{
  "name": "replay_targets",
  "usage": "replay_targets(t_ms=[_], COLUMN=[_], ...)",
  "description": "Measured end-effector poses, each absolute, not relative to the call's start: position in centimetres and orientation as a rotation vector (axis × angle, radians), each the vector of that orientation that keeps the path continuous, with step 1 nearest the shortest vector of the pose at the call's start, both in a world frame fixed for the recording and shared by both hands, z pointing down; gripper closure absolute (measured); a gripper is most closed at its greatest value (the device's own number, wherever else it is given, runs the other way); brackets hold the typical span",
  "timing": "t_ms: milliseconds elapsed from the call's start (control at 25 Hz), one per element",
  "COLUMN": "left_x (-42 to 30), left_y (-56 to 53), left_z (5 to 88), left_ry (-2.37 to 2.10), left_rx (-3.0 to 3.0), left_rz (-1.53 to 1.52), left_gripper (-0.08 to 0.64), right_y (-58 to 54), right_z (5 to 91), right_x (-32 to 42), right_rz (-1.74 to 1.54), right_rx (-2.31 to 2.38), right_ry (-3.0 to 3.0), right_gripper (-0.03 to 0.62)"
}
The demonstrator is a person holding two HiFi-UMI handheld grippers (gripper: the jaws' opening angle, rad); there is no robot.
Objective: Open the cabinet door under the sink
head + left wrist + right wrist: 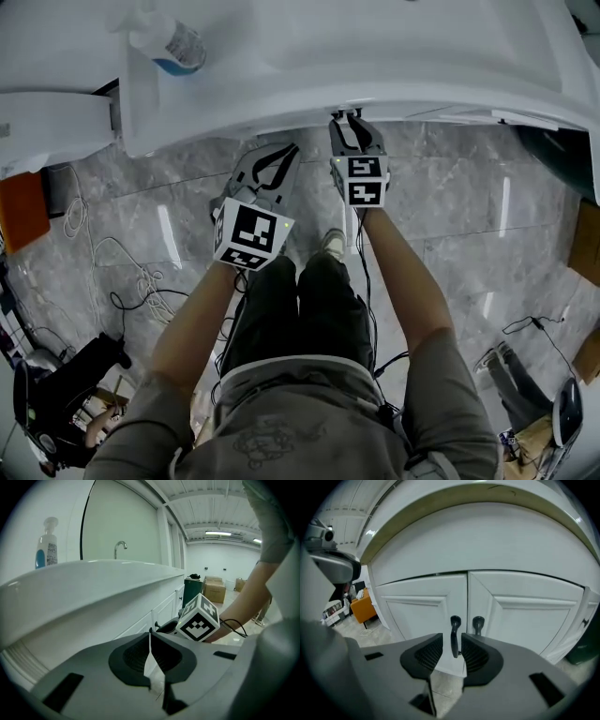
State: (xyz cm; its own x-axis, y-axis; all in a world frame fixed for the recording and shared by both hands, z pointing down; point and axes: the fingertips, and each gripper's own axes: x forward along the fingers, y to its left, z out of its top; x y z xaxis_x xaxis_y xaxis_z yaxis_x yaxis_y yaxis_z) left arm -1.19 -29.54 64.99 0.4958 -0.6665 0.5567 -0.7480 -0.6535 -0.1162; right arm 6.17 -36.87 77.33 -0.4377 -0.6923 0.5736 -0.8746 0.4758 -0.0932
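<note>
A grey marble-tiled floor [450, 206] is running under a long white bench [375, 47] in a bright, white-walled room. Loose cables [122, 272] are lying on the floor toward the left.

One pump bottle [169, 42] is standing near the bench's left end; what it is holding cannot be told. One curved tap [120, 548] is rising farther along the bench. Far down the room, cardboard boxes [214, 591] are sitting beside a dark green bin [193, 590].

Under the bench's front edge, two white panelled doors are meeting at a centre seam, both lying flush and closed: the left cabinet door [422, 616] and the right cabinet door [525, 616]. Each is carrying one dark handle, two in all, just beside the seam.

The right hand-held gripper [452, 641] is reaching in below the bench's edge with its jaws spread, and the left door's handle [454, 634] is standing between them with a gap showing on each side. The right door's handle [478, 624] is sitting just beyond the right jaw.

The left hand-held gripper [150, 637] is hanging near the bench's front edge, pointing along it, its jaws pressed almost together with only a thin slit between them and holding nothing.
</note>
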Motion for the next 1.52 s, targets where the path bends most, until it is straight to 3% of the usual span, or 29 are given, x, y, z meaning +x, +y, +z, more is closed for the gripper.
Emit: replay_targets(t_ms=[200, 320, 840, 1520], left_x=[-2.1, -2.4, -4.5, -9.0], left_y=[-29.7, -29.8, -26.9, -15.0], left_z=[66.3, 66.9, 68.0, 70.1], left_ry=[-1.24, -1.24, -1.235, -1.23], left_rx=[2.561, 2.548, 2.502, 2.343], left_rz=[0.883, 0.883, 0.875, 0.853], left_gripper=[0.535, 0.535, 0.535, 0.535], right_y=[-37.6, -38.0, -32.4, -22.0], right_z=[78.2, 78.2, 78.0, 78.6], right_x=[5.4, 5.8, 6.2, 4.6], right_rz=[0.502, 0.467, 0.535, 0.658], right_rx=[1.303, 1.363, 1.51, 1.708], right_ry=[-2.254, -2.229, -2.171, -1.91], right_gripper=[0.473, 0.532, 0.54, 0.545])
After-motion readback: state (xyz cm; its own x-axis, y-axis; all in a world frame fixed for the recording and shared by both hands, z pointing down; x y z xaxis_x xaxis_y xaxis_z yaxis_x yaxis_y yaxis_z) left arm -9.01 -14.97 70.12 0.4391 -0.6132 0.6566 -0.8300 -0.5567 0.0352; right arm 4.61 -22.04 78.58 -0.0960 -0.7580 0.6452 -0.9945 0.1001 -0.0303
